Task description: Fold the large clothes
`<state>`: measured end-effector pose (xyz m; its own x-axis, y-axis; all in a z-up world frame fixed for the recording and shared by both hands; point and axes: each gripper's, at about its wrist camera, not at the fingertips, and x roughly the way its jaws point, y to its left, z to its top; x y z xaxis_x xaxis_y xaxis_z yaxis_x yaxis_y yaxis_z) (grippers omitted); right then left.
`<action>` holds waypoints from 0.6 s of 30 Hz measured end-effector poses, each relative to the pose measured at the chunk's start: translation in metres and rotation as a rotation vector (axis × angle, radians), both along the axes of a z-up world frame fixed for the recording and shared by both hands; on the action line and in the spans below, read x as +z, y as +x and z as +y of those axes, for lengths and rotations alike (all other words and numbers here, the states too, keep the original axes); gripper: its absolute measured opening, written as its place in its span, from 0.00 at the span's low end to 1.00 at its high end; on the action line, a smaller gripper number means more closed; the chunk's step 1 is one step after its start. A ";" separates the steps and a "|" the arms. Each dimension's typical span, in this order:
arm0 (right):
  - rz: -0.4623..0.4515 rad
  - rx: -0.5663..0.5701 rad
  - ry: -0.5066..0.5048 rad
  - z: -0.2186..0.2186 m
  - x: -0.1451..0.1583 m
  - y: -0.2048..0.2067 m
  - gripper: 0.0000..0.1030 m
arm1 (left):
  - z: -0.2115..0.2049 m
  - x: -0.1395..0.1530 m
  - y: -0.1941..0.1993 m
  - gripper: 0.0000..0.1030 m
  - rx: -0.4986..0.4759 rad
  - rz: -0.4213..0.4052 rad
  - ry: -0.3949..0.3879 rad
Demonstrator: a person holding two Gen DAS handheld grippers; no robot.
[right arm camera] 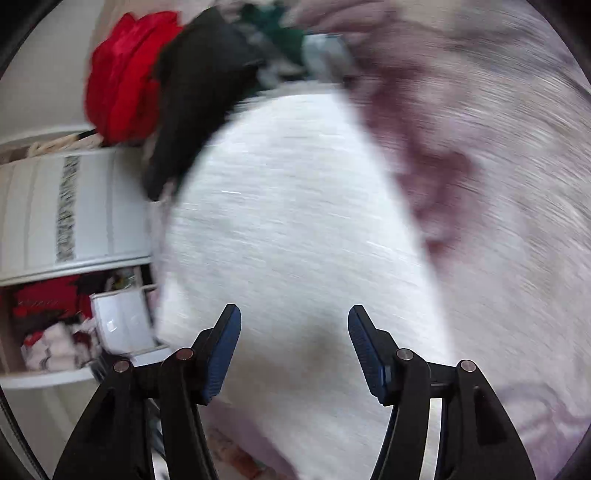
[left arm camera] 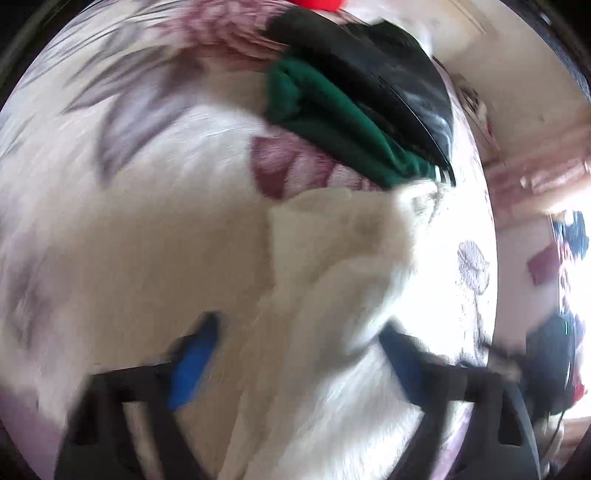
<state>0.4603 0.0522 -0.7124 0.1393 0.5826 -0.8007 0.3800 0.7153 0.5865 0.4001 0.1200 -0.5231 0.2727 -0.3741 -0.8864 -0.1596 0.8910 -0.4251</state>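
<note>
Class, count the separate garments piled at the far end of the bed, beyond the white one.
3 visible: red garment leftmost, black garment beside it, green garment behind. More may be hidden; blur limits certainty.

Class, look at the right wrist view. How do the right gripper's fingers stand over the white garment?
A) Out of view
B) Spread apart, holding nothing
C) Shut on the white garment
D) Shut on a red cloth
B: the right gripper has its blue-padded fingers set wide apart, with only the white garment seen through the gap.
</note>
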 end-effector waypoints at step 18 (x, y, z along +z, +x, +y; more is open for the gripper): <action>-0.137 0.290 -0.250 0.121 -0.012 0.152 0.31 | 0.002 -0.056 0.048 0.21 -0.045 0.098 0.041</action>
<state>0.6120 0.1731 -0.7245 0.1131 0.4028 -0.9083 0.0724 0.9084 0.4119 0.4484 0.1223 -0.5795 0.1678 -0.3467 -0.9228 -0.1580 0.9146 -0.3723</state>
